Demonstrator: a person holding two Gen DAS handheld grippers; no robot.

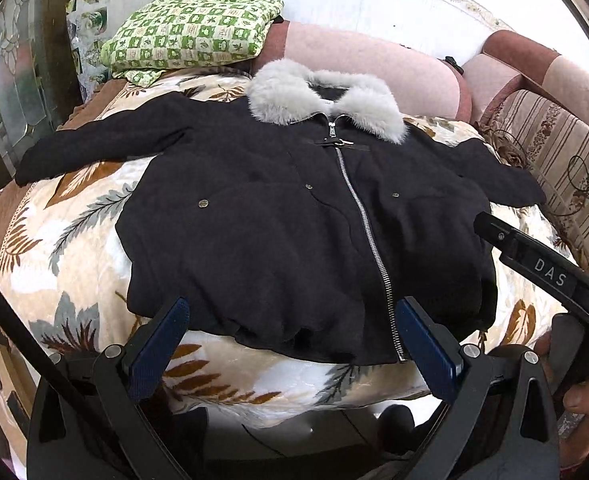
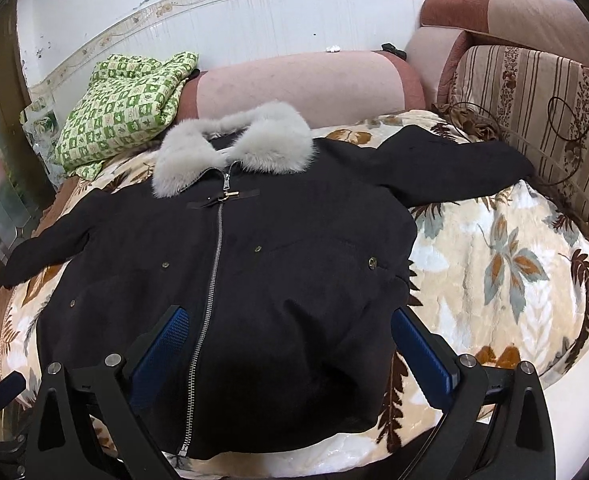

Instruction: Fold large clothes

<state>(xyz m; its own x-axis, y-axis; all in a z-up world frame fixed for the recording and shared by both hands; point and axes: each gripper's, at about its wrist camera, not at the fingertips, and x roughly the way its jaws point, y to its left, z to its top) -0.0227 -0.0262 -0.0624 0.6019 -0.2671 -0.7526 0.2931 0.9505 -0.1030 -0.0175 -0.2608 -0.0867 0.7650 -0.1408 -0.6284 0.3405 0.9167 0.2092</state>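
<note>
1. Black cloth fills the middle of both views: a black jacket (image 1: 278, 216) (image 2: 230, 280) lies spread flat, front up, on a leaf-patterned blanket (image 1: 74, 232) (image 2: 506, 264) that covers a sofa seat.
2. Its silver zipper (image 1: 364, 224) (image 2: 210, 276) is closed from hem to neck, and a grey fur collar (image 1: 326, 96) (image 2: 234, 144) lies open at the far end, near the pink backrest (image 1: 374, 64) (image 2: 294, 84).
3. Both sleeves stretch outward to the sides; the one on the striped-cushion side ends just beside the striped cushion (image 1: 554, 152) (image 2: 534, 92).
4. A folded green checked cloth (image 1: 190, 24) (image 2: 122, 108) sits on the far left corner of the seat, apart from the jacket.
5. The left claw (image 1: 290, 344) hangs over the near hem with its blue pads (image 1: 160, 344) wide apart and nothing between them except the view of the cloth below.
6. The right claw (image 2: 290, 352) hovers above the lower front of the jacket, its fingers likewise spread and gripping nothing; whether they touch the cloth cannot be told.
7. In the left wrist view the right claw (image 1: 542, 264) appears at the right edge, held in a hand (image 1: 582, 396), beside the jacket's right side.
</note>
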